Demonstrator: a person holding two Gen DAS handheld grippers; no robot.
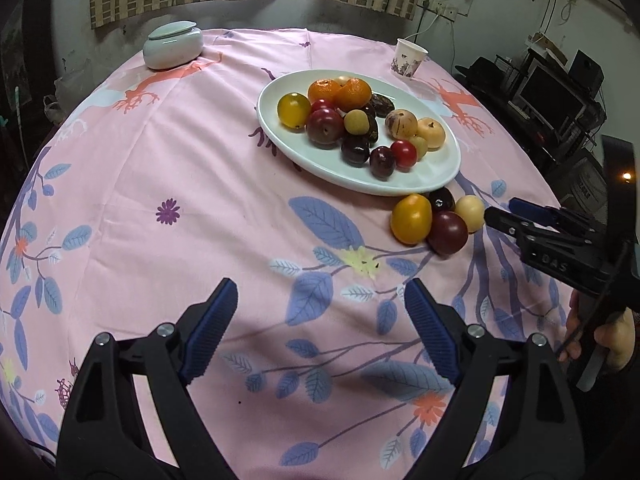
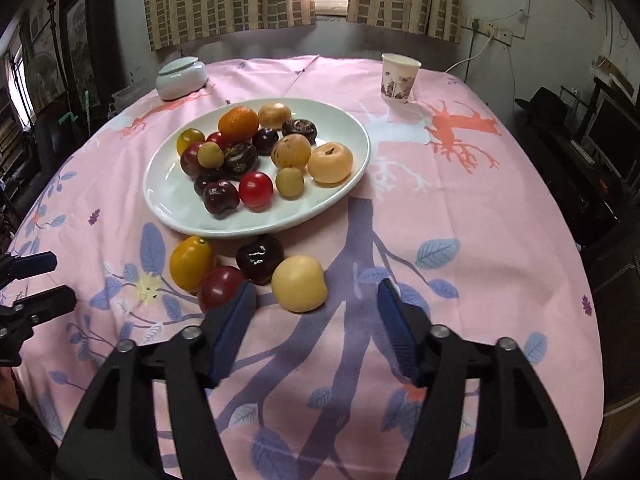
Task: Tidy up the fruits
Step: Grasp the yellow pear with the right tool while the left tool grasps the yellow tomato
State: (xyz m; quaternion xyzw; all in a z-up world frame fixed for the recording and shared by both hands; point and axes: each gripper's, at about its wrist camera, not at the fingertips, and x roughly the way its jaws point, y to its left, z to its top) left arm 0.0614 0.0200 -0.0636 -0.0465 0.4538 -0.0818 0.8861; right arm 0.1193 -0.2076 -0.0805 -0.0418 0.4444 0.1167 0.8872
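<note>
A white oval plate (image 1: 432,168) (image 2: 168,208) holds several fruits: oranges, tomatoes, cherries and pale round ones. On the pink cloth just in front of it lie a yellow tomato (image 2: 191,263), a dark red tomato (image 2: 219,288), a dark cherry (image 2: 259,258) and a pale yellow fruit (image 2: 299,284). My right gripper (image 2: 316,286) is open, its tips either side of the pale fruit's near edge, pads not touching it. In the left wrist view the right gripper (image 1: 500,212) reaches in from the right toward that group. My left gripper (image 1: 320,286) is open and empty over bare cloth.
A lidded pale ceramic jar (image 1: 173,44) stands at the table's far left and a paper cup (image 1: 409,58) at the far right. A hand (image 1: 612,336) holds the right gripper's handle. The round table drops off on all sides; shelves and a monitor (image 1: 552,92) stand at the right.
</note>
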